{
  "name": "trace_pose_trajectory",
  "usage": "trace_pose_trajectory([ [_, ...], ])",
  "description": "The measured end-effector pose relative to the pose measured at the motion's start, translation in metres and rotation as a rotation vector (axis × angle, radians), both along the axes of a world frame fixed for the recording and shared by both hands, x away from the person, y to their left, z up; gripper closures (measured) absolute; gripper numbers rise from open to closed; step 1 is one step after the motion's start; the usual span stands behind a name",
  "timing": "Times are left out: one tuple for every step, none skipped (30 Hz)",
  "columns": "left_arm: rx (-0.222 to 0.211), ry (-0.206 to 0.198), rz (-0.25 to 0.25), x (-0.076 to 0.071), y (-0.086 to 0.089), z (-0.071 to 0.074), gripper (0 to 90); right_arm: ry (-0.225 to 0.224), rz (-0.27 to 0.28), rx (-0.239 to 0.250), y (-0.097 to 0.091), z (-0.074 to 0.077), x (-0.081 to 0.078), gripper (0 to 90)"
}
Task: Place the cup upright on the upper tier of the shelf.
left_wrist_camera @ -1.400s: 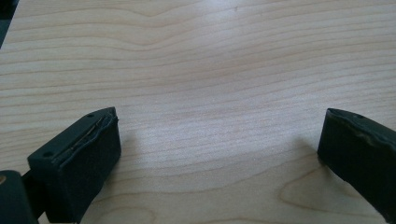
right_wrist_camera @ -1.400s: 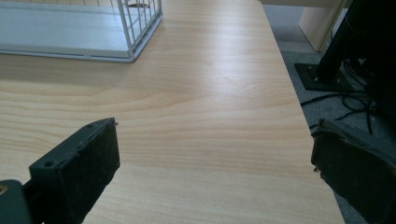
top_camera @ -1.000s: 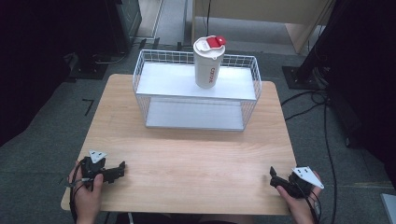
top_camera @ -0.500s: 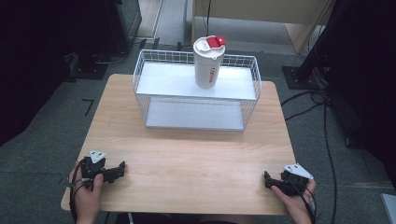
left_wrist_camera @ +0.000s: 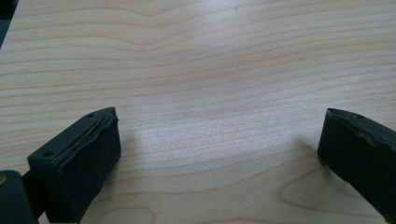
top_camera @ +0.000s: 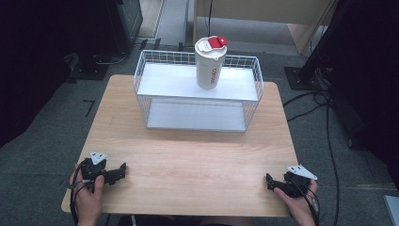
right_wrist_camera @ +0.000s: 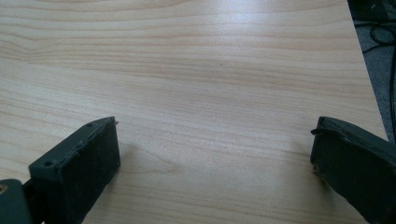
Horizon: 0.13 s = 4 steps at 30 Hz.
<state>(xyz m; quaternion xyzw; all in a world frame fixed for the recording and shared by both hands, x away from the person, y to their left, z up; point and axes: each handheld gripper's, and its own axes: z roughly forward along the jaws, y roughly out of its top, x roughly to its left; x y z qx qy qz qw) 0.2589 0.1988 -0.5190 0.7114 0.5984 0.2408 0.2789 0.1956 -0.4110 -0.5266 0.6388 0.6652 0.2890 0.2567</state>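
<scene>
A white tumbler point(top_camera: 209, 63) with a red lid stands upright on the wire rack's point(top_camera: 197, 96) top shelf, near the tabletop's far edge. Left gripper point(top_camera: 120, 170) and right gripper point(top_camera: 270, 181) rest released at the near corners.

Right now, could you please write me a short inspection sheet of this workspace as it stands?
Surface: light wooden table, bare wood between the rack and both grippers.
Job's things: white cup with a red-tabbed lid, upright on the top shelf of the white wire rack at the table's far side.
Clutter: nothing seen.
Grippers: left gripper at the near left corner, right gripper at the near right corner; both have jaws wide apart, holding nothing, low over the wood.
Cables: black cables run over the floor to the right of the table.
Surroundings: grey floor, dark stands and equipment on both sides, a pale cabinet behind.
</scene>
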Motion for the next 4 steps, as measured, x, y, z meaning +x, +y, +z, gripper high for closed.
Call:
trace_pose_trajectory([
  [0.001, 0.001, 0.003, 0.0002, -0.0001, 0.0001, 0.0, 0.000, 0.000, 0.000, 0.0000, 0.0000, 0.0000, 1.4],
  [0.001, 0.001, 0.003, 0.0002, -0.0001, 0.0001, 0.0, 0.000, 0.000, 0.000, 0.0000, 0.0000, 0.0000, 1.4],
  [0.001, 0.001, 0.002, 0.0002, -0.0001, 0.0001, 0.0, 0.000, 0.000, 0.000, 0.0000, 0.0000, 0.0000, 1.4],
  [0.001, 0.001, 0.003, 0.0002, -0.0001, 0.0001, 0.0, 0.000, 0.000, 0.000, 0.0000, 0.0000, 0.0000, 1.4],
])
